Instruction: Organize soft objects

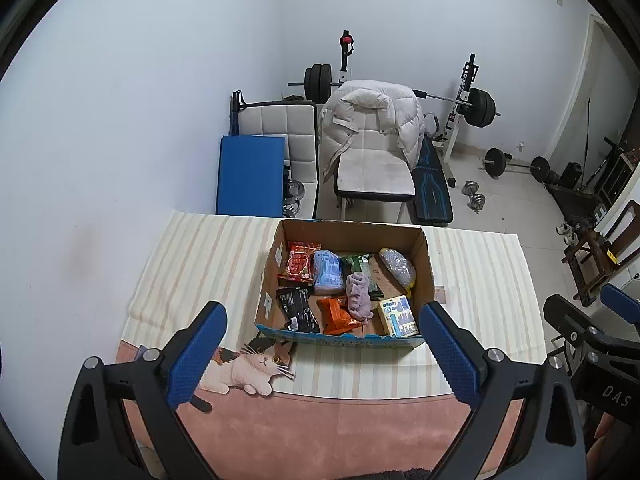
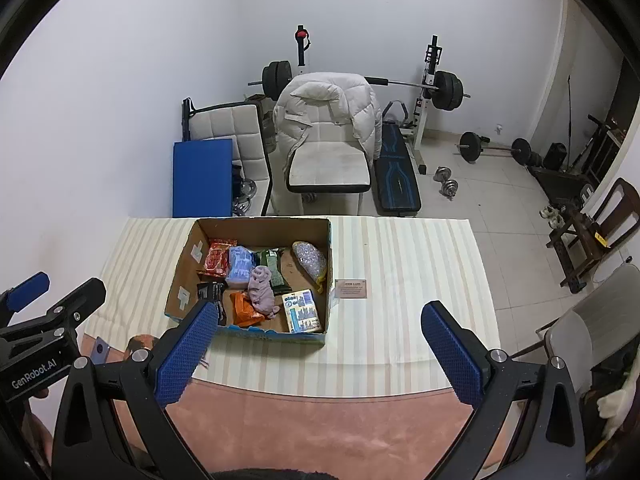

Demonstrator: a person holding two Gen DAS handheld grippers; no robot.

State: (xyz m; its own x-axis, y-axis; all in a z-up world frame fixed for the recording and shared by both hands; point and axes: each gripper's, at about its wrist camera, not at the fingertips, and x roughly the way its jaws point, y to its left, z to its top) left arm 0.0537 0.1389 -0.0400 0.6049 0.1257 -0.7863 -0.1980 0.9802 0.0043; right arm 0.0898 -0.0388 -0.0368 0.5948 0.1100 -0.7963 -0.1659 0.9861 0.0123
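An open cardboard box (image 1: 427,264) (image 2: 182,276) stands on a striped tablecloth. Inside lie a lilac soft cloth (image 1: 359,294) (image 2: 262,286), a red snack bag (image 1: 299,266), a light blue pack (image 1: 328,272), a black pouch (image 1: 298,308), an orange bag (image 1: 340,316), a yellow-blue pack (image 1: 398,316) and a bubble-wrap bundle (image 1: 397,266). My left gripper (image 1: 326,320) is open and empty, held above the table in front of the box. My right gripper (image 2: 322,320) is open and empty, in front of the box's right half.
The table (image 1: 320,420) has a pink near edge with a cat print (image 1: 256,364). A small card (image 2: 351,288) lies right of the box. Behind the table stand a chair with a white jacket (image 1: 372,120), a blue mat (image 1: 250,176) and a weight bench (image 1: 434,184).
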